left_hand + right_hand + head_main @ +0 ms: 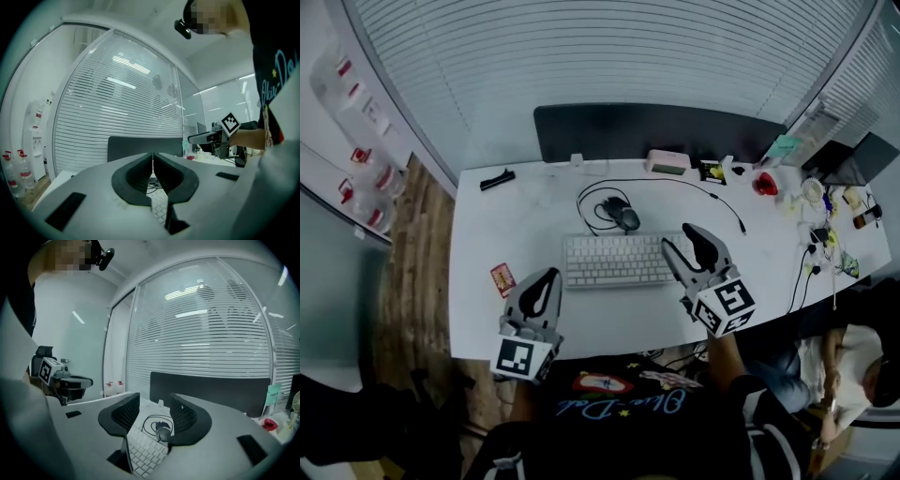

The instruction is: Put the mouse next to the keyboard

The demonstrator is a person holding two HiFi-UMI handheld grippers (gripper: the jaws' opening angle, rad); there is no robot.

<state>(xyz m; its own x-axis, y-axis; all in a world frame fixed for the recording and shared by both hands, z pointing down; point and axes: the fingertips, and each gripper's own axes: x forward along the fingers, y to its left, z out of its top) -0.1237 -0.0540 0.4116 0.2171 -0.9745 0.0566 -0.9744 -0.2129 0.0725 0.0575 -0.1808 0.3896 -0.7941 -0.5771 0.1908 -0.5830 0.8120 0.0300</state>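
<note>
Head view, biggest thing first?

— White desk (534,202) across the middle; dark partition (656,131) standing along its far edge.

Next down?

— Pale keyboard (614,260), lying flat toward the desk's front, long side facing the person.

And the tools?

— Left gripper (547,275) over the desk's front left part, left of the keyboard and apart from it; seen in the left gripper view with jaws pressed together, nothing between them. Right gripper (676,234) over the keyboard's right end, pointing toward the far edge; seen in the right gripper view with jaws spread, pinching nothing.

Whereabouts of the mouse?

— Dark mouse (624,216) on the desk just beyond the keyboard's far edge, right of its middle; ahead of the right gripper's tips and off to their left, untouched; in the right gripper view framed in the gap between the spread jaws, closer to the right-hand one, past the rows of keys; well apart from the left gripper.

Smaller still?

— Thin dark cable (579,202) looped round the mouse's left side, then trailing right across the desk; small red card (502,278) left of the keyboard, just beside the left gripper's tips.
</note>
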